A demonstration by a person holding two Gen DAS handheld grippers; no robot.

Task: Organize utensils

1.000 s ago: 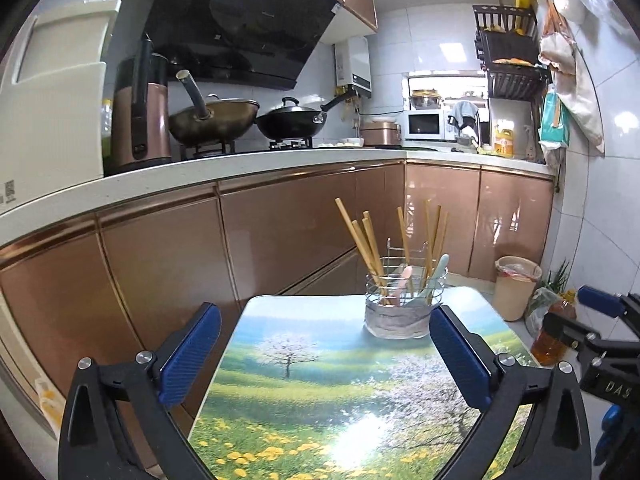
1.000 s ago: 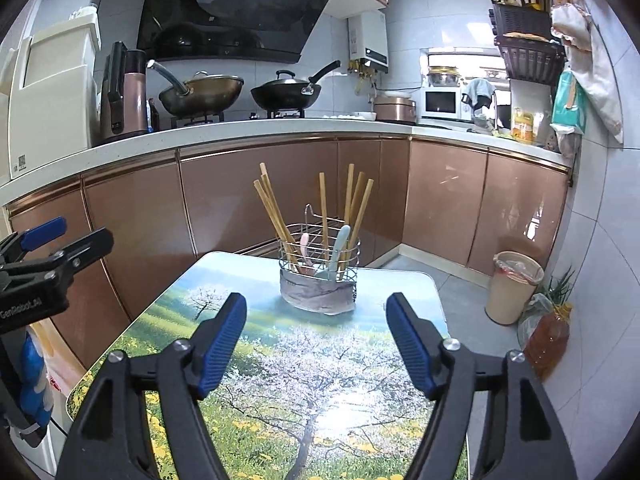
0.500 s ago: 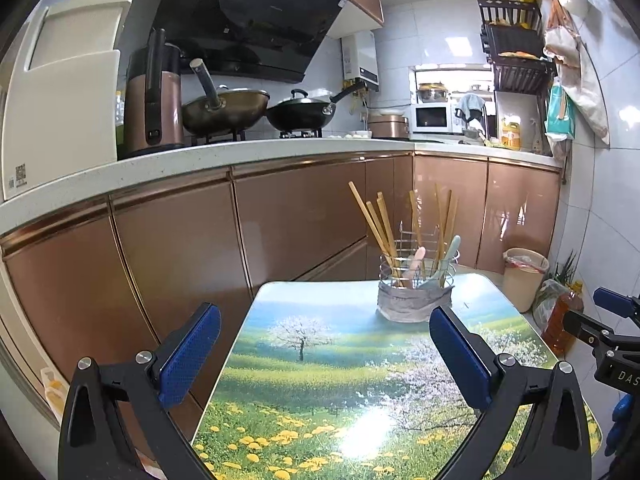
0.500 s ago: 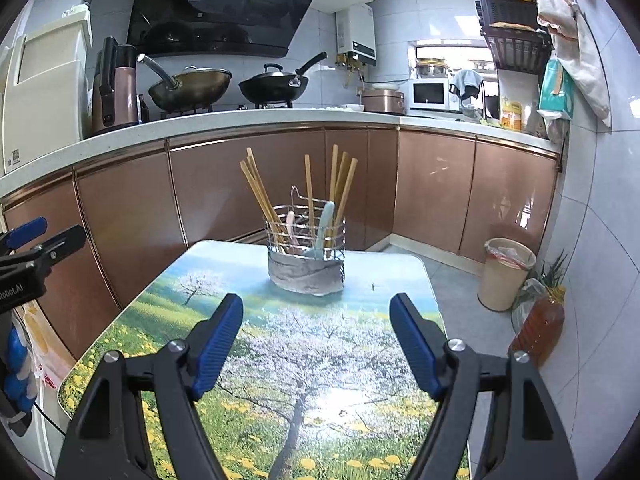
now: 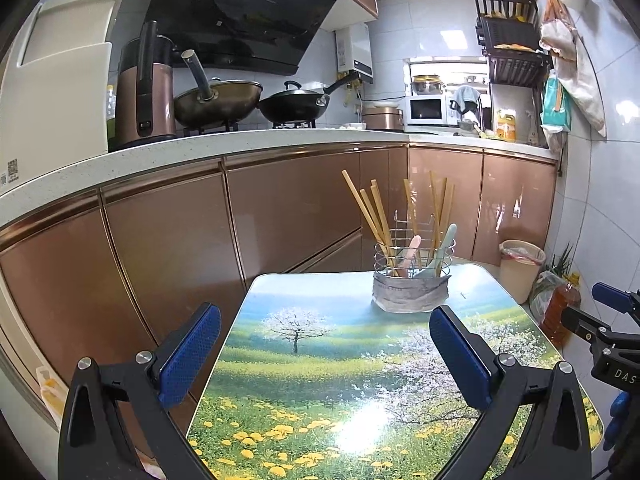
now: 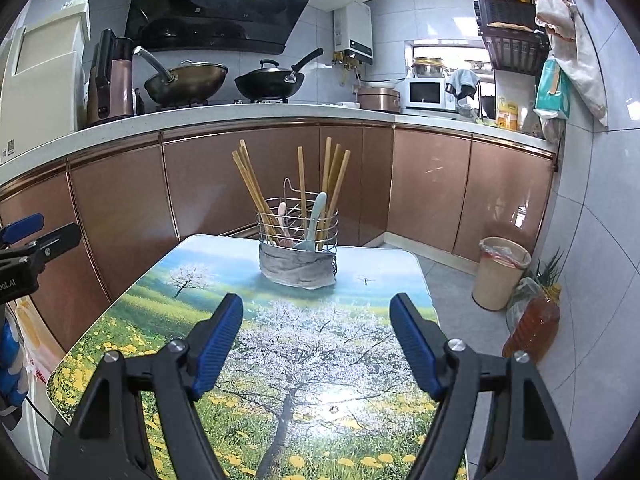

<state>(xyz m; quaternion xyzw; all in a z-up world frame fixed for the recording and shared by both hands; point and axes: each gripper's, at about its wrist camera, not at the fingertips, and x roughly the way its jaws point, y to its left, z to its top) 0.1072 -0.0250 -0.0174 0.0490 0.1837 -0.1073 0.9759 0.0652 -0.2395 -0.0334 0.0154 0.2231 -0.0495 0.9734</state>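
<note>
A wire utensil holder (image 5: 412,276) with a grey wrap around its base stands at the far end of the landscape-print table (image 5: 340,360). Several wooden chopsticks (image 5: 368,212), a pink spoon (image 5: 412,250) and a pale blue spoon (image 5: 440,248) stand in it. It also shows in the right wrist view (image 6: 298,250). My left gripper (image 5: 324,348) is open and empty above the near part of the table. My right gripper (image 6: 320,344) is open and empty, well short of the holder.
A brown cabinet run (image 5: 280,208) with a white counter stands behind the table, with woks (image 5: 224,98) on the stove. A beige bin (image 6: 500,272) and an oil bottle (image 6: 534,328) stand on the floor at the right, by the tiled wall.
Both grippers have drawn back from the holder and risen a little. The holder looks smaller and farther. Both stay open and empty.
</note>
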